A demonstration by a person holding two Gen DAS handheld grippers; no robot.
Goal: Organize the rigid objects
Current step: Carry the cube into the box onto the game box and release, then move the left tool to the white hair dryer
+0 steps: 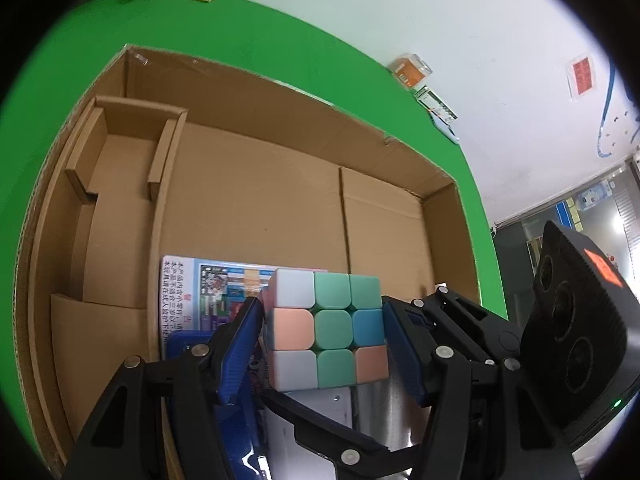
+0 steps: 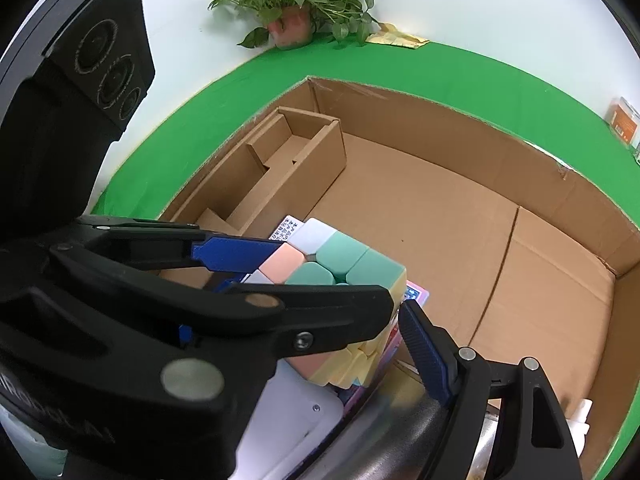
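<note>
A pastel puzzle cube (image 1: 330,328) sits between the blue pads of my left gripper (image 1: 320,308), which press on its two sides. It is low in the near corner of a cardboard box (image 1: 280,92), over a printed card pack (image 1: 208,288). In the right wrist view the same cube (image 2: 340,256) shows, with the left gripper (image 2: 336,276) shut across it. My right gripper (image 2: 304,320) straddles that spot. Its right pad (image 2: 424,352) stands just off the cube's yellow side. Its left finger is mostly hidden behind the left gripper. The right gripper's camera body (image 1: 572,320) looms at the right.
A cardboard divider insert (image 2: 288,160) lines the box's left wall. A white flat item (image 2: 288,412) and a dark rounded one (image 2: 400,412) lie under the cube. The box stands on green cloth (image 2: 480,76). A potted plant (image 2: 296,4) and an orange pack (image 1: 412,70) sit beyond it.
</note>
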